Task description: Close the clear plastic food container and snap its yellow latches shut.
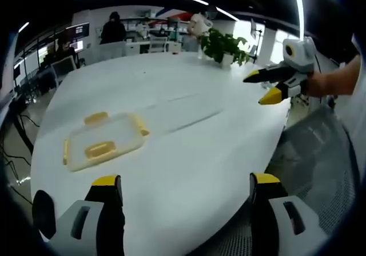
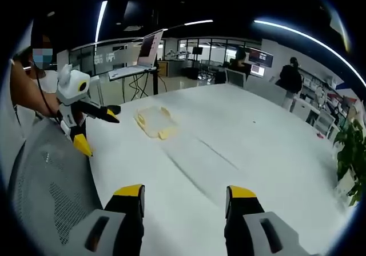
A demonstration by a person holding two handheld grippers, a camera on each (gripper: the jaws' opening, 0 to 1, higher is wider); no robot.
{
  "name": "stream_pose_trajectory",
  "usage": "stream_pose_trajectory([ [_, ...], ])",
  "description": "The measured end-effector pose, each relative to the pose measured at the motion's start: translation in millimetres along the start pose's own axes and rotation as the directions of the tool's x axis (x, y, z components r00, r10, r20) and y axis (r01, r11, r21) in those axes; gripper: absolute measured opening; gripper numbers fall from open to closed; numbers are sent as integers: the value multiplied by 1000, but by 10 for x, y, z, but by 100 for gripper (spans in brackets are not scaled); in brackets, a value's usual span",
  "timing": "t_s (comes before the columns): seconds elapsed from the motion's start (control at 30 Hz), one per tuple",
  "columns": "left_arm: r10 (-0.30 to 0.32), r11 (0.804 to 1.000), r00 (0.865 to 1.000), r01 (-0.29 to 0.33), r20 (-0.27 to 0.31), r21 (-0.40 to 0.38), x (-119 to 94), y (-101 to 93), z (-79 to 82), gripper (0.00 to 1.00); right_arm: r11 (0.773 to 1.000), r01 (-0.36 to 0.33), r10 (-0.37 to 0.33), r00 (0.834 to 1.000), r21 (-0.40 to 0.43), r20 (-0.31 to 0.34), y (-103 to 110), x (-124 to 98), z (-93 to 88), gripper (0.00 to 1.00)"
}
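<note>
container (image 1: pixel 103 140) seemingly shut, grippers apart

No legible text, label, brand, number or sign anywhere.

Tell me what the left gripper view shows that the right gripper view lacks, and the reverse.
Left gripper view alone: the open right gripper, gripped by a hand. Right gripper view alone: the open left gripper and a laptop on a stand. Both share the white table, the clear plastic food container with yellow latches lying on it untouched, a green potted plant and a grey mesh chair.
</note>
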State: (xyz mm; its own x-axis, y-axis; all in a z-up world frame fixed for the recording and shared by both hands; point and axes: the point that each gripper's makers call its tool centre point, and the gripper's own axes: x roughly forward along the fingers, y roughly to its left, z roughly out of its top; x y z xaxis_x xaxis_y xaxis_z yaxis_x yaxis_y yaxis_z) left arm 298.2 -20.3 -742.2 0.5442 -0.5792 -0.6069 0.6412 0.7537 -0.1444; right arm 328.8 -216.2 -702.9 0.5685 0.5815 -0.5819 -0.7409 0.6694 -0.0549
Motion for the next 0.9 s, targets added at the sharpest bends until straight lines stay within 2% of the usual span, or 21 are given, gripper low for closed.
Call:
stream_pose_trajectory([
  [0.6, 6, 1000, 1000, -6, -5, -24, -19, 145, -30, 90, 998, -41, 40, 999, -37, -16, 19, 141, 44, 54],
  [0.9, 11, 1000, 1000, -12, -16, -17, -21, 250, -62, 89, 997, -60, 60, 998, -46, -9, 19, 221, 140, 53],
])
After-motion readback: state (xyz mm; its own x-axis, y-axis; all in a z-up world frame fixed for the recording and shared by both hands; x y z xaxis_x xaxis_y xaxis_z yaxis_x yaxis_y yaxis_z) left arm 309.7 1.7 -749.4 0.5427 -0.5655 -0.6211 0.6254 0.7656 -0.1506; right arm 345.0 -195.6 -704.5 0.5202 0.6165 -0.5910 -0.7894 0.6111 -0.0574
